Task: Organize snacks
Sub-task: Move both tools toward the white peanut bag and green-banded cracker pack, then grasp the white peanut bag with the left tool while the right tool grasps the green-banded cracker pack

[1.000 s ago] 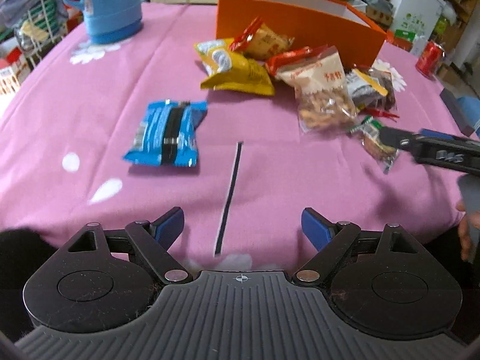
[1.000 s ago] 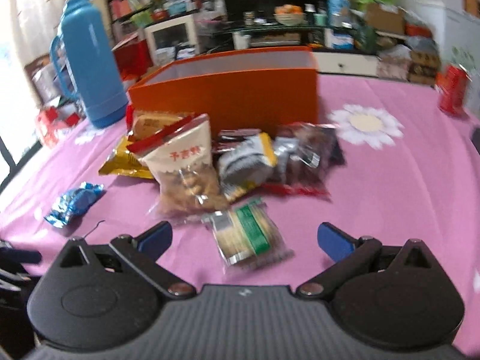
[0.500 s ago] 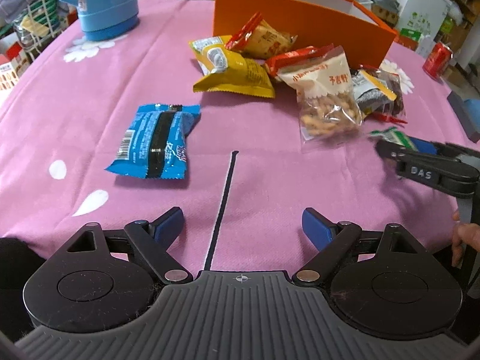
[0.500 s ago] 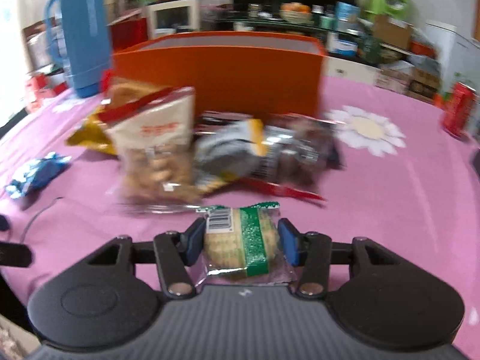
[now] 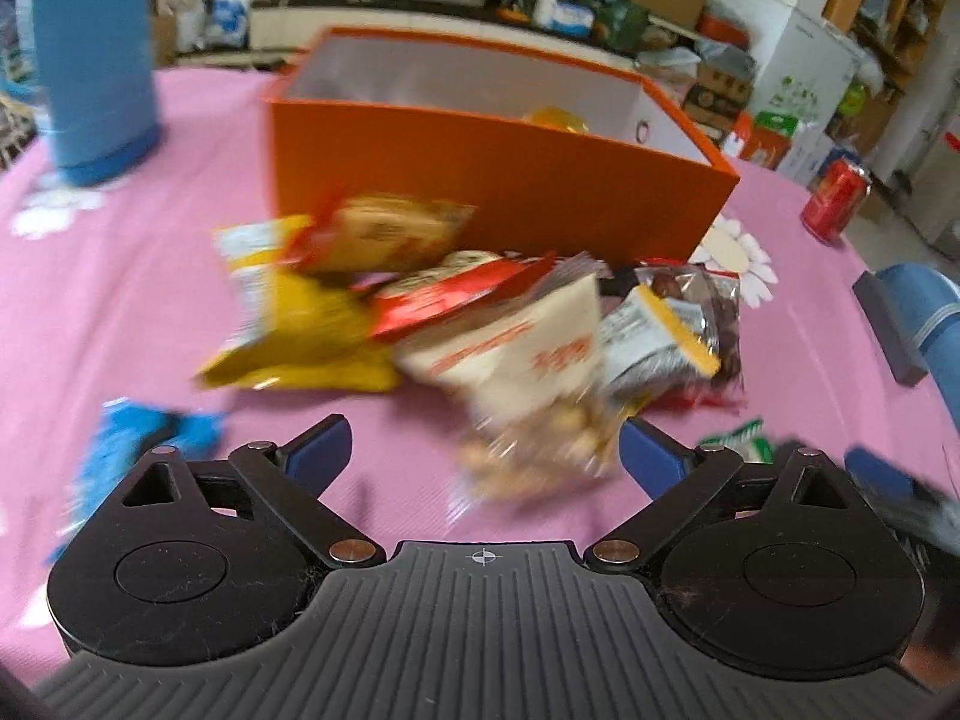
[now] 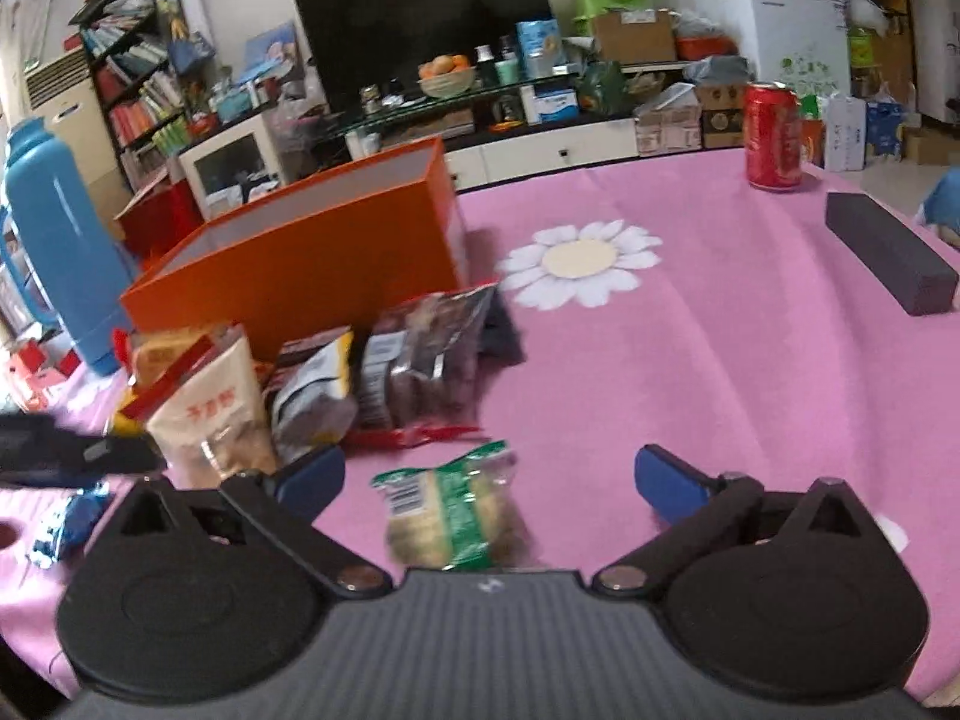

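Left wrist view: the left gripper (image 5: 483, 450) has its fingers spread wide, and the blurred peanut bag (image 5: 540, 372) sits just ahead, centre frame, before the orange box (image 5: 492, 180).

Right wrist view: the right gripper (image 6: 489, 477) is spread wide too — the green cracker packet (image 6: 453, 510) lies loose between its fingers, lower centre, touching neither.

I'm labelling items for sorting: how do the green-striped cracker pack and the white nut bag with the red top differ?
The green-striped cracker pack is small and lies flat, alone on the cloth between the open right gripper fingers. The white nut bag is larger and sits propped in the pile before the orange box. The pack carries a green band; the bag has a red top strip. Both have clear parts that show their contents.
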The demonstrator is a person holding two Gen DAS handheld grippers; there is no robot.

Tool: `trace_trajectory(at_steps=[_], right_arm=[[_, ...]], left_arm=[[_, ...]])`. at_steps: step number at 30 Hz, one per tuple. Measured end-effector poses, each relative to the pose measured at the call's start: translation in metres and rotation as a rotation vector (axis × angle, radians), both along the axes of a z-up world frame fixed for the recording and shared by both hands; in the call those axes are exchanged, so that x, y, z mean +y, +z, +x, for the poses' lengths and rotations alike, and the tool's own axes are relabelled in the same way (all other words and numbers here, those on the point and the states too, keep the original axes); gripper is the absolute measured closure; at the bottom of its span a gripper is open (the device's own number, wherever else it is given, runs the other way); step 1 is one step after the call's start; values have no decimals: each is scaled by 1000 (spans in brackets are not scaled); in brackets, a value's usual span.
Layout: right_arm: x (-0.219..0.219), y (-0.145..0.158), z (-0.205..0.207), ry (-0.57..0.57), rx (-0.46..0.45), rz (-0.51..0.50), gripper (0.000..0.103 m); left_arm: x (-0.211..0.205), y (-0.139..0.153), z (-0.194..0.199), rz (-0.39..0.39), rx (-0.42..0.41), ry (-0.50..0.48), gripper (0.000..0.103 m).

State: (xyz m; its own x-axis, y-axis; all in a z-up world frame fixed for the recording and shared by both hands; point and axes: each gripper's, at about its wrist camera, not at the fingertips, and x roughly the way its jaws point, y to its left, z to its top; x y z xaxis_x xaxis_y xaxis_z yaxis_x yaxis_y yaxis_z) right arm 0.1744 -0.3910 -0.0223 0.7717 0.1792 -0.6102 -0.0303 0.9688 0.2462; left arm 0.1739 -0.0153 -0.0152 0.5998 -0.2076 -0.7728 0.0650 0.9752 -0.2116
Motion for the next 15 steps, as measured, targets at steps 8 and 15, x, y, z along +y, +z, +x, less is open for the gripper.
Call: trace_trajectory(at_steps=[8, 15], right_arm=[[-14, -7, 9, -18, 55, 64, 1], [-2, -9, 10, 49, 87, 41, 1]], left_arm=[[-6, -20, 19, -68, 89, -27, 68], [32, -13, -36, -22, 149, -52, 66]])
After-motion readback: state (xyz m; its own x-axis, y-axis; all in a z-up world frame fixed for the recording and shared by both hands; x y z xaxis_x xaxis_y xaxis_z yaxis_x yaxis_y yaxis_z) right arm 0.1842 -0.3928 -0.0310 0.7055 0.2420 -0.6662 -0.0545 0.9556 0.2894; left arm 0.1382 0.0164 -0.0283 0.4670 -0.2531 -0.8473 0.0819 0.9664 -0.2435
